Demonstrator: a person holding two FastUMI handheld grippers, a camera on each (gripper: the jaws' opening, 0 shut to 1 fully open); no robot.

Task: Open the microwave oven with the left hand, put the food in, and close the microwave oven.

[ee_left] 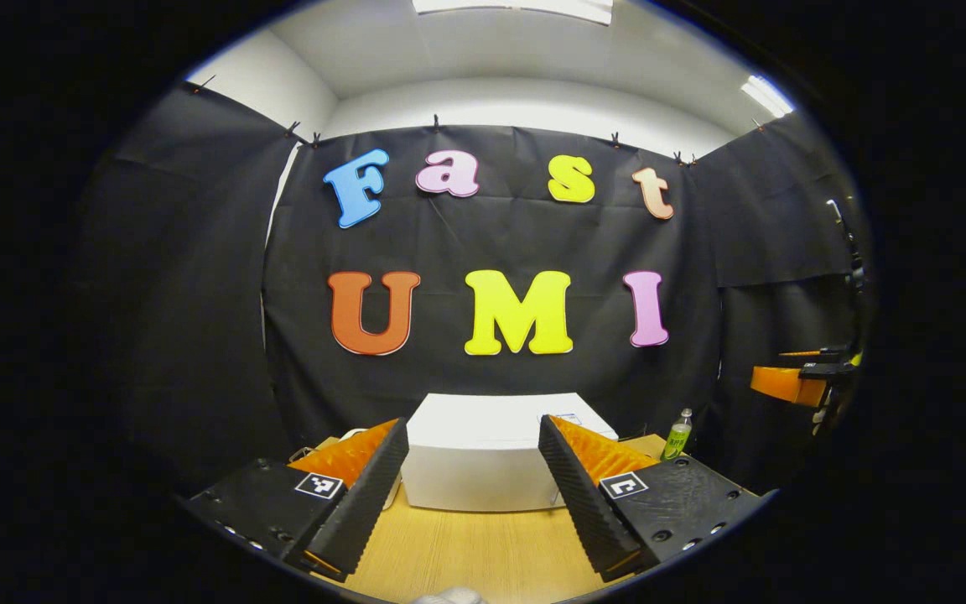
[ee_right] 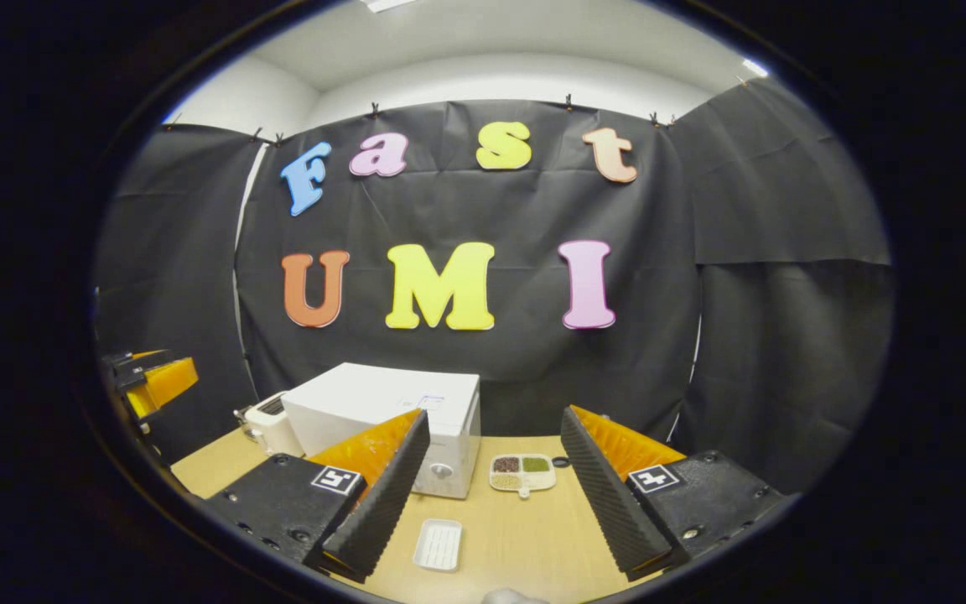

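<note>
At the bottom of the left gripper view my left gripper point(ee_left: 473, 495) stands wide open and holds nothing. My right gripper point(ee_right: 491, 503) is equally wide, empty. Behind, the food tray point(ee_right: 522, 473) lies right of the closed microwave point(ee_right: 391, 419), frame centre.

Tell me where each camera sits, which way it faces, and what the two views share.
Left gripper view: rides the left claw, looking forward over the wooden table at the white microwave; its open black-and-orange fingers frame the oven, and a green bottle stands to the right.
Right gripper view: rides the right claw, facing the same way from farther right; its open fingers frame a divided food tray and a small white dish.
Shared: the microwave, the table, and each shows the other claw at its edge.
</note>
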